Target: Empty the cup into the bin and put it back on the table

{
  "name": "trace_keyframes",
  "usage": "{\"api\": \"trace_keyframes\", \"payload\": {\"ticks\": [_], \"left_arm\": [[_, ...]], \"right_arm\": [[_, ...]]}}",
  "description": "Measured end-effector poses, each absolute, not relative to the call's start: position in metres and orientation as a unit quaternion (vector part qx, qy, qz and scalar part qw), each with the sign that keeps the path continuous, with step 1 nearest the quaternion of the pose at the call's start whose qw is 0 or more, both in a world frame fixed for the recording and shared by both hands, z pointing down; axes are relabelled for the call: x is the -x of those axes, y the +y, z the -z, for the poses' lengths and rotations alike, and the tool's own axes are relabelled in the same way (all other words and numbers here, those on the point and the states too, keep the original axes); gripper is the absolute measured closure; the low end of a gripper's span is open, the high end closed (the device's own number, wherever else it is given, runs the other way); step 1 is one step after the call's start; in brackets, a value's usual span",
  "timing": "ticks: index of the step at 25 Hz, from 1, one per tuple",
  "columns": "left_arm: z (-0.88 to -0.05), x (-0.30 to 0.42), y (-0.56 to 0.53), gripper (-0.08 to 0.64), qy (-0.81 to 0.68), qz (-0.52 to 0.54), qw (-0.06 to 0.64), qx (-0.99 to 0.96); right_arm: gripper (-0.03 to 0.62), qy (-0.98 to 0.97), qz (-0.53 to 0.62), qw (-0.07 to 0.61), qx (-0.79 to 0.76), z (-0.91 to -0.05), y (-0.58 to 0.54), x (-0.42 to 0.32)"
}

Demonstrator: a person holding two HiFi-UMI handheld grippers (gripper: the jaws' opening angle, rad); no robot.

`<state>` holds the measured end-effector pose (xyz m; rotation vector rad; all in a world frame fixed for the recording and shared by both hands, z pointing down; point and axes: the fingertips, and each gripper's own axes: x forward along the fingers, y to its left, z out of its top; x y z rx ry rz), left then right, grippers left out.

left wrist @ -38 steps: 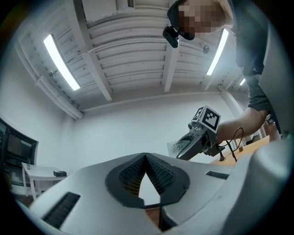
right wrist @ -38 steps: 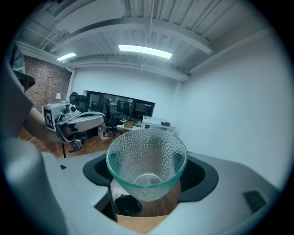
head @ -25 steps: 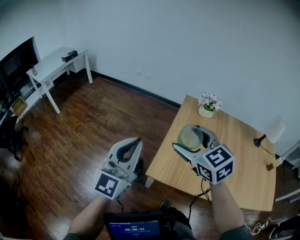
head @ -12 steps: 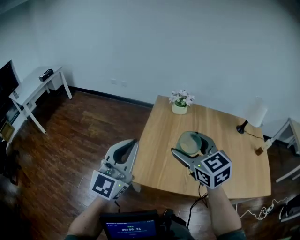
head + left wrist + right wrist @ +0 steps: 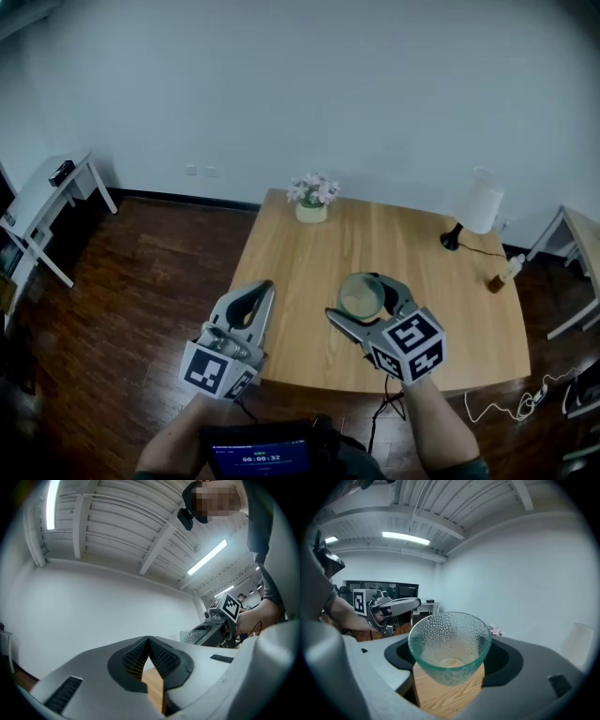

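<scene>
Right tool [image 5: 360, 300] clamped on pebbled glass cup [image 5: 449, 651], cup empty and upright, tabletop [image 5: 291, 281] beneath, left tool [image 5: 264, 287] closed on nothing, flower pot [image 5: 310, 199] and lamp [image 5: 473, 206] beyond right tool

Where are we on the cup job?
Done, apparently: the clear pebbled glass cup looks empty. No bin in view. In hand: right gripper is clamped on the cup over the light wooden table; contact with the top is unclear. Remaining: set it down, release. Left gripper is shut, empty.
</scene>
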<state>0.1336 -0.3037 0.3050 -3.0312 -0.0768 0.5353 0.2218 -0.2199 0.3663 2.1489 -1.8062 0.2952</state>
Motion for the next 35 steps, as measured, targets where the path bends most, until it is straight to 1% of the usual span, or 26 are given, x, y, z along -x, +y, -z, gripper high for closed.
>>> {"api": "trace_keyframes", "payload": {"ticks": [8, 16, 27, 35], "left_arm": [[-0.309, -0.188, -0.257, 0.568, -0.041, -0.163, 0.024, 0.985], [-0.32, -0.224, -0.226, 0.568, -0.063, -0.14, 0.03, 0.988], [-0.359, -0.245, -0.239, 0.568, -0.073, -0.086, 0.005, 0.994], [-0.409, -0.26, -0.249, 0.568, -0.073, -0.035, -0.021, 0.996]], "right_arm": [[0.195, -0.631, -0.104, 0.148, -0.754, -0.373, -0.185, -0.259], [0.195, -0.629, -0.105, 0.136, -0.759, -0.383, -0.172, -0.278], [0.195, -0.61, -0.145, 0.119, -0.77, -0.429, -0.169, -0.292], [0.195, -0.594, -0.177, 0.115, -0.776, -0.476, -0.17, -0.306]]}}
